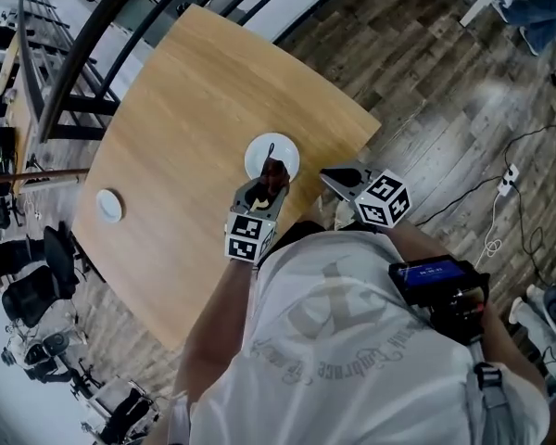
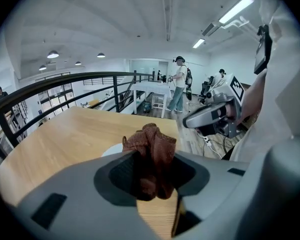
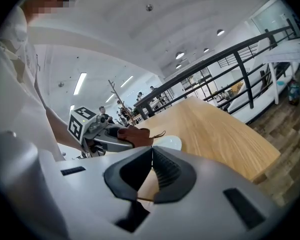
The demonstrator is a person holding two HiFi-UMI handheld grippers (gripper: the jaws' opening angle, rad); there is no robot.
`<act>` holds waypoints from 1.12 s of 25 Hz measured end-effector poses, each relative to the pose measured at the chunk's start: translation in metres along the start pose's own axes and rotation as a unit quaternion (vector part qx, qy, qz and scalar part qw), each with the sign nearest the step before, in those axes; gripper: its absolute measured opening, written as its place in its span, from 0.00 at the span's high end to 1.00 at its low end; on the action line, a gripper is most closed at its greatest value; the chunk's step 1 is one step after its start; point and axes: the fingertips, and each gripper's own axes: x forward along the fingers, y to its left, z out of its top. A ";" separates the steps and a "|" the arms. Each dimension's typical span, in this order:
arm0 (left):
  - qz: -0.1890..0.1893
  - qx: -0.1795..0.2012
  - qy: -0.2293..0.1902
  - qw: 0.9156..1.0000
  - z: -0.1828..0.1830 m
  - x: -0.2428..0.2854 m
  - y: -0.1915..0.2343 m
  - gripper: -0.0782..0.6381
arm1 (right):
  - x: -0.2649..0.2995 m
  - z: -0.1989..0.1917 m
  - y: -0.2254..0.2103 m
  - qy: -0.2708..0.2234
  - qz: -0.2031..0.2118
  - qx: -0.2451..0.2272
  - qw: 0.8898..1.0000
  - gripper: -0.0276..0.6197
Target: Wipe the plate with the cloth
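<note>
A white plate (image 1: 271, 155) lies on the wooden table (image 1: 185, 109) near its front edge. My left gripper (image 1: 267, 185) is shut on a crumpled brown cloth (image 2: 151, 156), which hangs just over the plate's near rim (image 2: 112, 150). In the right gripper view the cloth (image 3: 133, 136) and the plate (image 3: 168, 143) show to the left of my jaws. My right gripper (image 1: 338, 180) hovers off the table's edge, right of the plate, shut with nothing between its jaws.
A small white dish (image 1: 109, 206) sits near the table's left edge. A black railing (image 1: 69, 58) runs behind the table. Wooden floor (image 1: 445, 91) lies to the right, with cables (image 1: 500, 202). People stand far off (image 2: 180, 81).
</note>
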 end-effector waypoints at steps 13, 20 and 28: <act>-0.031 0.099 0.028 0.994 0.032 0.061 0.016 0.66 | -0.018 -0.020 -0.019 -0.005 -0.044 0.045 0.998 0.94; -0.031 0.104 0.052 0.993 0.024 0.090 0.022 0.66 | -0.037 -0.037 -0.022 -0.012 -0.064 0.065 0.996 0.94; -0.037 0.137 0.069 0.987 0.000 0.068 0.004 0.66 | -0.028 -0.045 -0.018 -0.005 -0.050 0.065 0.997 0.94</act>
